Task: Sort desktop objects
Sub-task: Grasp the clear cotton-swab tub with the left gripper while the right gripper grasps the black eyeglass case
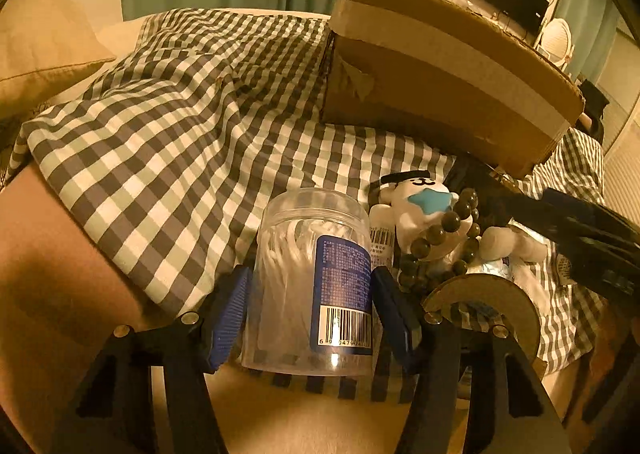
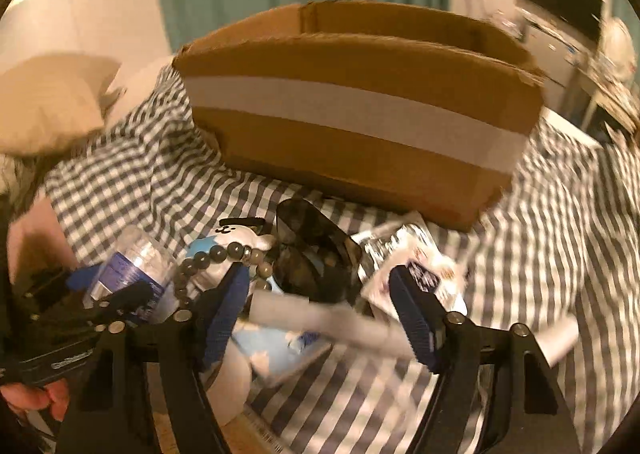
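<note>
So the left gripper [image 1: 310, 310] has its blue ribbed pads on either side of a clear round plastic tub of white floss picks with a blue label [image 1: 310, 282], which stands upright at the edge of a grey and white checked cloth [image 1: 160, 125]. The pads look right up against the tub's walls, but honestly I can't tell if they're actually pressing it. Just beside the tub sits a white plush toy with a blue star on it [image 1: 424, 209], with a string of dark round beads [image 1: 436, 242] draped over it. A brown cardboard box with a pale tape band [image 1: 444, 73] stands further back on the cloth.

The right gripper [image 2: 320, 302] hangs over the same pile with its jaws apart; a blurry pale stick-shaped thing [image 2: 320, 318] crosses between them, with dark sunglasses [image 2: 316, 250] just past it.
</note>
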`<state>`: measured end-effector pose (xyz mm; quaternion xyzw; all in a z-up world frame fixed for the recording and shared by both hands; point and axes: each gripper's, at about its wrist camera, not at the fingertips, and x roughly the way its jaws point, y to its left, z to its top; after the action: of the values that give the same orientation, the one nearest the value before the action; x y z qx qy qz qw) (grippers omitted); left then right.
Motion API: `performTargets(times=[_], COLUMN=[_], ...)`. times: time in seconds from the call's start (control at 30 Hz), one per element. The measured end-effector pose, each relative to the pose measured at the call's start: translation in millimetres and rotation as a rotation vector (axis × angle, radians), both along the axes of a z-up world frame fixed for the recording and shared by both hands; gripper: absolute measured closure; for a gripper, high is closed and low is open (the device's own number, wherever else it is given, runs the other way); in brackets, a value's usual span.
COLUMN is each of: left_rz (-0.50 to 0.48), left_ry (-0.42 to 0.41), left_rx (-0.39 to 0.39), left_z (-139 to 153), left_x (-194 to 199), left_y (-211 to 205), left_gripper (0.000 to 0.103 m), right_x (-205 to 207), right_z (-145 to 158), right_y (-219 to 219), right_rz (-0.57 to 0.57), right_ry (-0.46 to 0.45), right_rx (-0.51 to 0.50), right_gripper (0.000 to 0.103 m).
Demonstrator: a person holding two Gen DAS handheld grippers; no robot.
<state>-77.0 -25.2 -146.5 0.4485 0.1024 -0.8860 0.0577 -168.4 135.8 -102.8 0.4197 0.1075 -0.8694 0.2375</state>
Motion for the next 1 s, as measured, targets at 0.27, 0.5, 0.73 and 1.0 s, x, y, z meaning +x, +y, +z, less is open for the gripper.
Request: performTargets(times=[0.27,0.5,0.73,1.0], left_rz=[-0.021,-0.004,-0.006,-0.048], left_ry=[0.010,-0.016,-0.002,0.081], left_rx=[-0.070,-0.007,-0.037,-0.130], left_z=[-5.7,-16.1,-11.1,15.0], left_x=[-13.5,-27.8,-25.6,-11.8], left_y=[6.4,-3.0,0.3,18.0], left_gripper=[0.040,0.040,0.040,0.040], right_x=[-27.3,-24.7,-7.8,14.3], right_z=[-21.0,-29.8,-17.6,11.7], right_y=[-20.9,-25.5,-11.7,4.6], right_rz=[0.082,0.114,0.048,-0.021], right_ry=[0.001,-0.035,-0.005,0.069], right_rx=[0.095,0.076,0.064,0.050], right_gripper=[0.046,0.058,0.062,0.064])
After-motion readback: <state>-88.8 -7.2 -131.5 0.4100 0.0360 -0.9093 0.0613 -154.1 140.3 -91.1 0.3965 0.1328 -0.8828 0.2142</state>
